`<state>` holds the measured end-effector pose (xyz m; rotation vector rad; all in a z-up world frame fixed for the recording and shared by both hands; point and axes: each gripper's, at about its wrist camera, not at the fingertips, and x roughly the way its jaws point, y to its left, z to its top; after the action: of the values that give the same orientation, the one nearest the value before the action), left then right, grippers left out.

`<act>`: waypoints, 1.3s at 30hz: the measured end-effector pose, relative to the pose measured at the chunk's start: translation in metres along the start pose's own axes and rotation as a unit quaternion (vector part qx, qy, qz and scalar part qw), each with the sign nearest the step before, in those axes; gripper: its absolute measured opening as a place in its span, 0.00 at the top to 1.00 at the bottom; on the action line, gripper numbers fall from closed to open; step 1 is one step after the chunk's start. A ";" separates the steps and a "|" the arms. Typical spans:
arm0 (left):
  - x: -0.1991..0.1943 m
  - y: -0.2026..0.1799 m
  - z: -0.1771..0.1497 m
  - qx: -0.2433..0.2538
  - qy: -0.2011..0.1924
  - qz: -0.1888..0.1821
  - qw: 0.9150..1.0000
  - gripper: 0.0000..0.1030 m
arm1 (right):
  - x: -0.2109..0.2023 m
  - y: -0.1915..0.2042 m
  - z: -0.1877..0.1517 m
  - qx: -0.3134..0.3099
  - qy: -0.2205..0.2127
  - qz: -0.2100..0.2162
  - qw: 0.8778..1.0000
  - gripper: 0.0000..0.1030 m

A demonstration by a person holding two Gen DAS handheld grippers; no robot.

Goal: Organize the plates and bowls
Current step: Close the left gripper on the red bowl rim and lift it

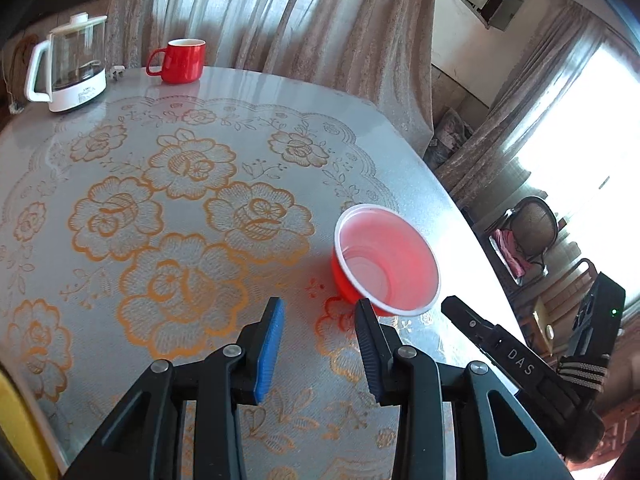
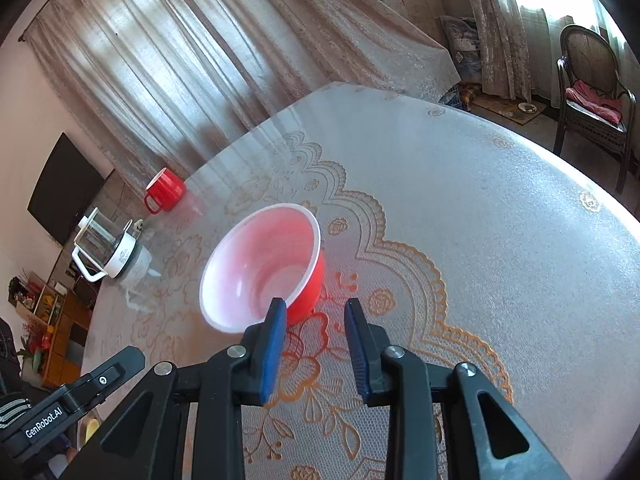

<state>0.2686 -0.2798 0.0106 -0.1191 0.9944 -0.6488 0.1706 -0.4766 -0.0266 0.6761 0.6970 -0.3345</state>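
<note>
A red plastic bowl (image 1: 386, 264) with a pale pink inside stands upright on the floral tablecloth (image 1: 180, 208), near the table's right edge. My left gripper (image 1: 320, 308) hovers just in front of it, open, with only cloth between its blue pads. Its right fingertip overlaps the bowl's near wall in the picture. In the right wrist view the same bowl (image 2: 262, 264) lies just ahead and left of my right gripper (image 2: 315, 306), which is open with nothing between its pads. Its left fingertip sits by the bowl's near rim. The two grippers flank the bowl.
A red mug (image 1: 180, 60) and a glass kettle on a white base (image 1: 68, 68) stand at the table's far edge before the curtains. Right of the table stands a dark chair (image 2: 592, 92) with pink cloth on its seat. Something yellow (image 1: 20, 420) borders the near left.
</note>
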 end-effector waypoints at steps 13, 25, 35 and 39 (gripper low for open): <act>0.045 -0.005 0.017 -0.036 0.032 -0.029 0.998 0.66 | 0.031 -0.003 0.016 0.017 0.019 -0.012 1.000 0.84; 0.042 -0.007 0.001 -0.013 0.051 -0.018 0.998 0.92 | 0.032 0.007 0.005 -0.009 0.036 0.009 0.999 0.91; 0.004 -0.002 -0.014 -0.007 0.036 -0.005 0.999 0.92 | 0.012 0.014 -0.007 -0.016 0.044 0.029 0.998 0.91; -0.011 0.005 -0.023 -0.011 0.031 0.006 0.999 0.92 | 0.002 0.024 -0.014 -0.027 0.044 0.037 0.998 0.91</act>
<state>0.2481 -0.2657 0.0043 -0.1138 1.0612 -0.6335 0.1772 -0.4494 -0.0248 0.6660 0.7601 -0.2181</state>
